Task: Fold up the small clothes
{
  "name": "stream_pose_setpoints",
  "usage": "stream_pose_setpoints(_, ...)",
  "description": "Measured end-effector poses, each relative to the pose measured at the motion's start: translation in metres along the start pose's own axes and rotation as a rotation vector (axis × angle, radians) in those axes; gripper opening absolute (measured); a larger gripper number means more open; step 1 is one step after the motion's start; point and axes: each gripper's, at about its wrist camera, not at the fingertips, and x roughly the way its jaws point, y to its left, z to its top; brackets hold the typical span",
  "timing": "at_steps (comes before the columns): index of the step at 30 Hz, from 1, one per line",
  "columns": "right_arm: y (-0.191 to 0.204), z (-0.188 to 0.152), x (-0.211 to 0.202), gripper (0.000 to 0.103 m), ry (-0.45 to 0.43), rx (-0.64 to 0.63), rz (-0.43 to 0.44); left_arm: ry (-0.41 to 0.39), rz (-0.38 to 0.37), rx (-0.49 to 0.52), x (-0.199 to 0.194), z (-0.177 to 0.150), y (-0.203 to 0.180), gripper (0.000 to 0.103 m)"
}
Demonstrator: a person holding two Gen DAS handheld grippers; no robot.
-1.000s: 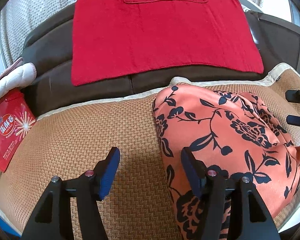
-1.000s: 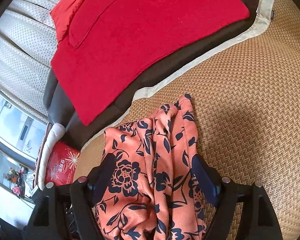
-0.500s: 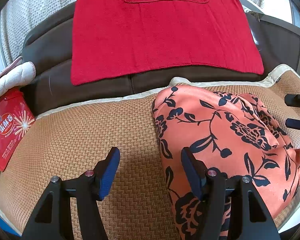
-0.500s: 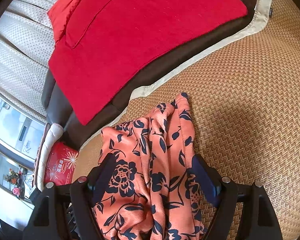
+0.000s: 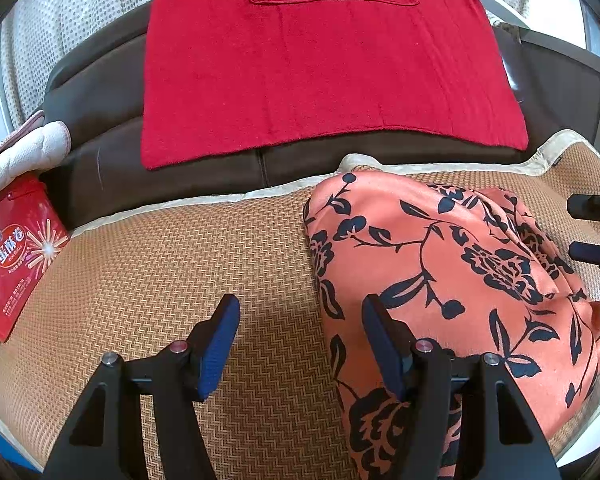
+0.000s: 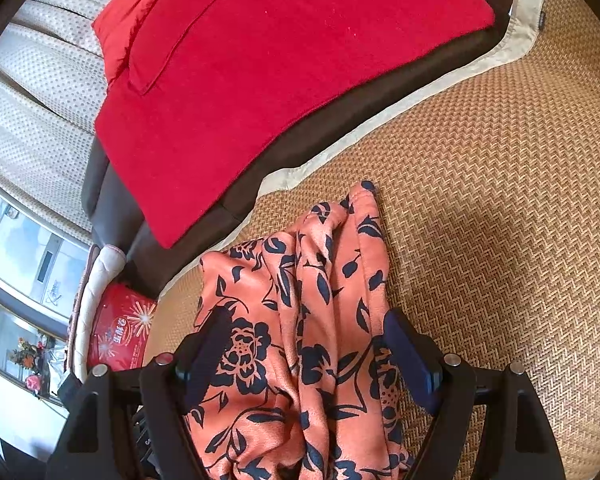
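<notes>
An orange garment with a dark floral print (image 5: 440,264) lies bunched on a woven tan mat (image 5: 180,272); it also shows in the right wrist view (image 6: 300,320). My left gripper (image 5: 300,328) is open and empty, its left finger over bare mat and its right finger at the garment's left edge. My right gripper (image 6: 306,344) is open, its fingers standing either side of the garment's folds, low over the cloth. The right gripper's fingertips (image 5: 588,228) show at the right edge of the left wrist view.
A red towel (image 5: 320,72) drapes over the dark brown sofa back (image 5: 92,128) behind the mat. A red snack packet (image 5: 16,252) and a white quilted cushion (image 5: 16,156) sit at the left. Bare mat (image 6: 500,200) lies right of the garment.
The right gripper has moved slightly forward and down over the garment. The left gripper has barely moved. Both stay open.
</notes>
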Motion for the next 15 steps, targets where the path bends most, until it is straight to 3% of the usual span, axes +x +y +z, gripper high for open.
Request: stream_pose_setpoints(15,-0.0003,0.0002,0.0040,0.081,0.016,-0.005,0.003,0.005,-0.006,0.000,0.0028,0.0002,-0.0019,0.064)
